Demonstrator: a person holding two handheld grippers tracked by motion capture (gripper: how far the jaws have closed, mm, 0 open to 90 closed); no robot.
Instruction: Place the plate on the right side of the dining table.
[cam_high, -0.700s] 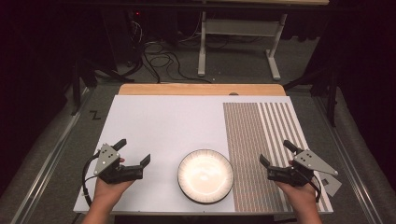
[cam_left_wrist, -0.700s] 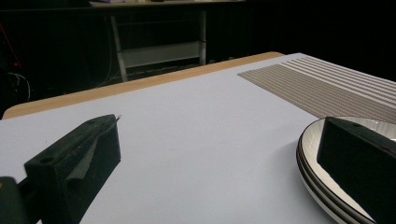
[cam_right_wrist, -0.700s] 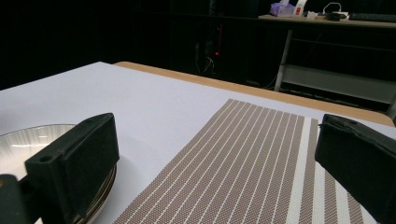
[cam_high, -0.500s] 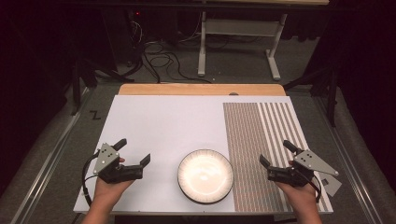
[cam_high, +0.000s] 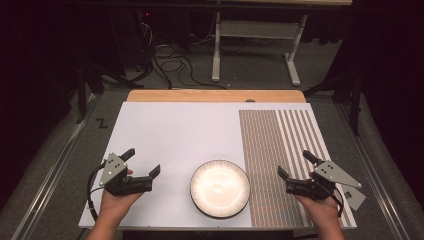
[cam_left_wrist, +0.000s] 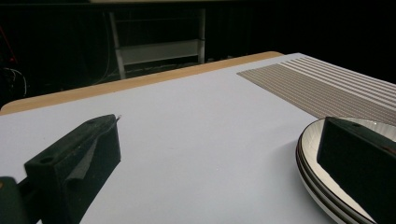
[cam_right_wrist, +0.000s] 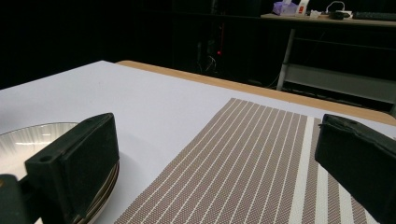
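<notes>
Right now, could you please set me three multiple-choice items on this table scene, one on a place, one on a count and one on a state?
1. Where does the plate sit?
A. On the white board, just left of the striped mat
B. In the middle of the striped mat
C. On the floor beyond the table

2. How many plates appear stacked in the left gripper view?
A. One
B. At least two
C. Six

3. How do the left gripper and right gripper stand?
A. Both shut on the plate
B. Left open, right shut on the mat
C. Both open, holding nothing

Answers:
1 A: the high view shows its rim meeting the edge of the striped mat, with the plate on the white board.
2 B: stacked rims show one beneath another.
3 C: each pair of jaws stands wide apart with nothing between them.
</notes>
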